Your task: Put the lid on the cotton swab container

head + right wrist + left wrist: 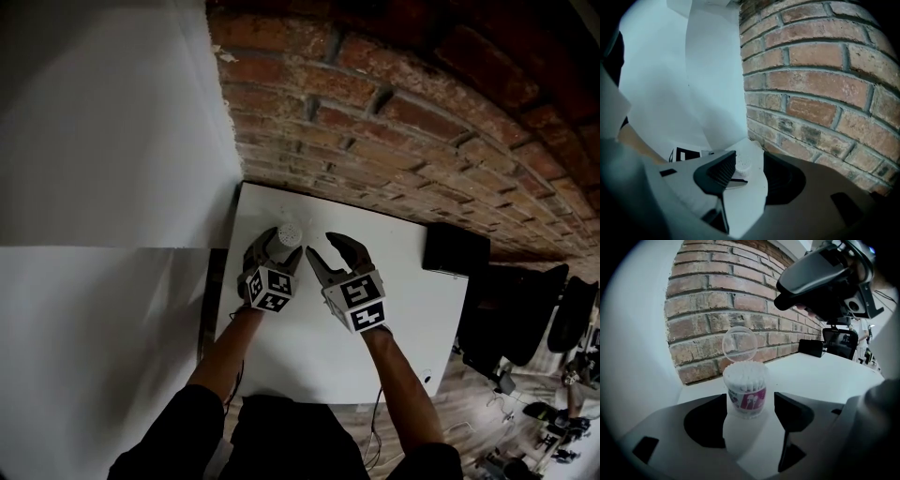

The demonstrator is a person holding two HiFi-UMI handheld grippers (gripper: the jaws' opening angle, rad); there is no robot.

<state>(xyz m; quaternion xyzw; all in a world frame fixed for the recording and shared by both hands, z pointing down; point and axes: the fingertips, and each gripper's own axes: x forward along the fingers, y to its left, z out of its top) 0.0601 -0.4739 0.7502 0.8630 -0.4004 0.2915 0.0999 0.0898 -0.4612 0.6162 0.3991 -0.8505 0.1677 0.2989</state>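
Observation:
The cotton swab container (746, 392), a small clear tub with a pink label and packed with white swabs, stands on the white table (309, 347) near the brick wall. Its clear round lid (739, 344) stands upright behind its rim; I cannot tell whether it is attached. My left gripper (750, 398) is open with the container between its fingertips, and a thin gap shows on the right side. In the head view the container (288, 233) sits at the left gripper (280, 247). My right gripper (321, 244) hovers just right of it, open and empty. The right gripper view shows the swab tops (740, 165) beyond the right gripper (750, 157).
The brick wall (394, 103) runs along the table's far edge and a white wall (103, 141) closes the left side. A black box (455, 248) sits at the table's back right corner. Dark office chairs (525, 309) stand on the floor to the right.

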